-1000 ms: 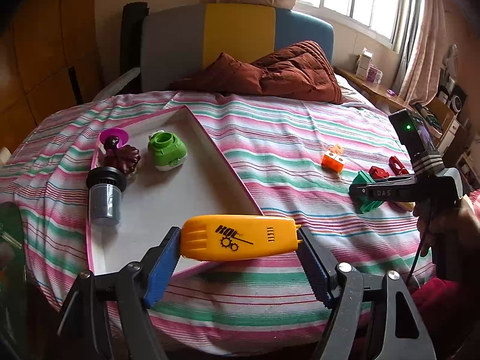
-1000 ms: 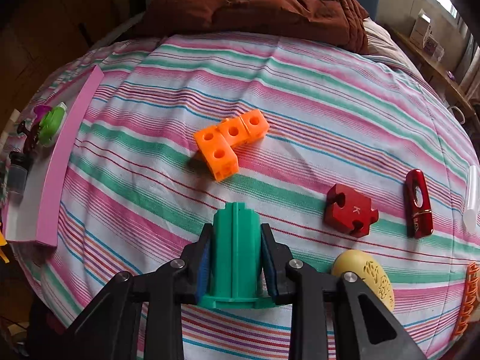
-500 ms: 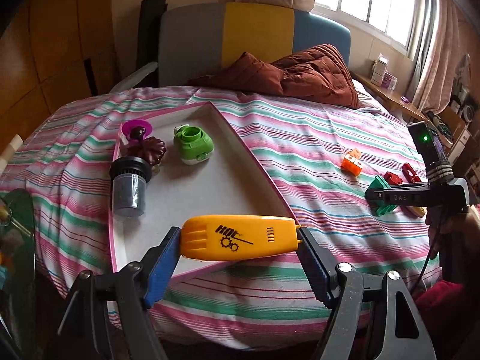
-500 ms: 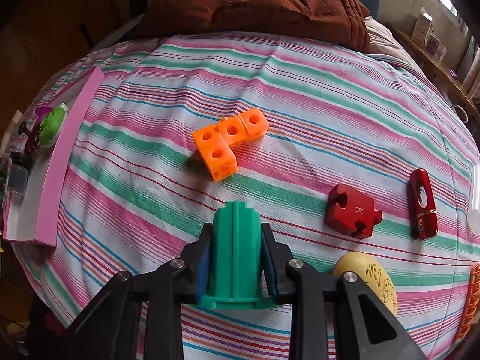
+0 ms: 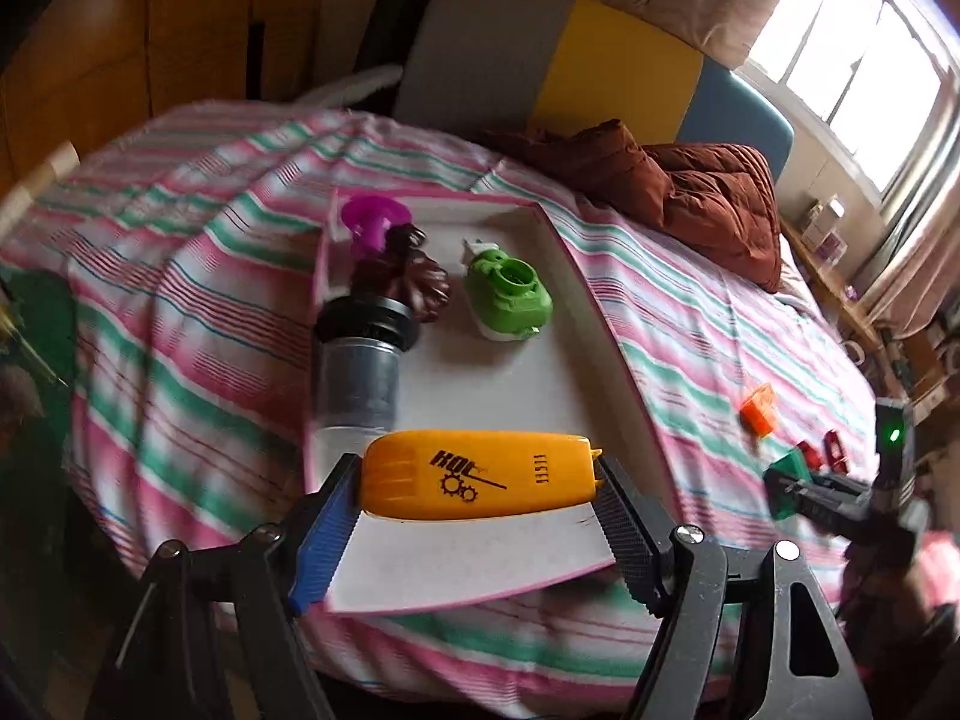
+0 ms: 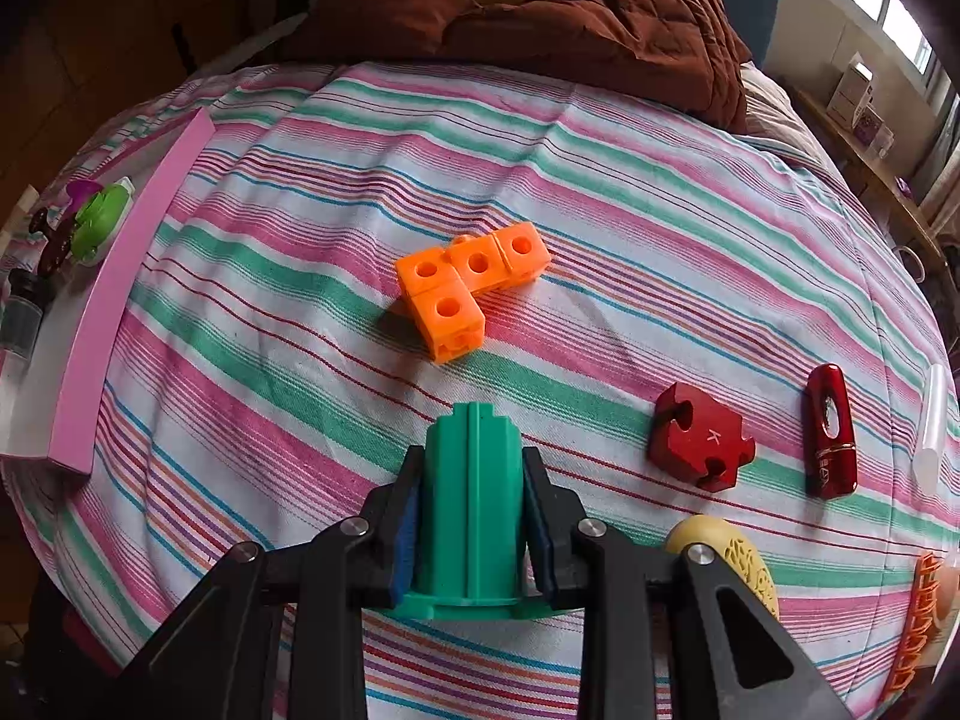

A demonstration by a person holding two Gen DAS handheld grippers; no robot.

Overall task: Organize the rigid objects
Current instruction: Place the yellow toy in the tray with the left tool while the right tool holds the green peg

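My left gripper [image 5: 480,483] is shut on a yellow plastic toy piece [image 5: 477,474] with a black gear logo, held above the near end of a white tray with a pink rim [image 5: 510,396]. The tray holds a grey jar with a black lid [image 5: 360,360], a dark brown piece [image 5: 414,282], a purple piece [image 5: 369,222] and a green toy [image 5: 510,297]. My right gripper [image 6: 471,504] is shut on a green plastic block [image 6: 471,498], just above the striped bed cover; it also shows in the left wrist view [image 5: 798,483].
On the cover lie an orange cube cluster [image 6: 468,288], a red puzzle piece [image 6: 702,444], a red lipstick-like case [image 6: 831,429], a cream oval object [image 6: 738,558], and an orange comb-like piece [image 6: 915,624]. The tray's pink rim [image 6: 129,300] is far left. A brown quilt [image 6: 540,18] lies at the back.
My left gripper has swung left and moved over the tray's near end with the yellow piece. My right gripper, still holding the green block, has barely moved.
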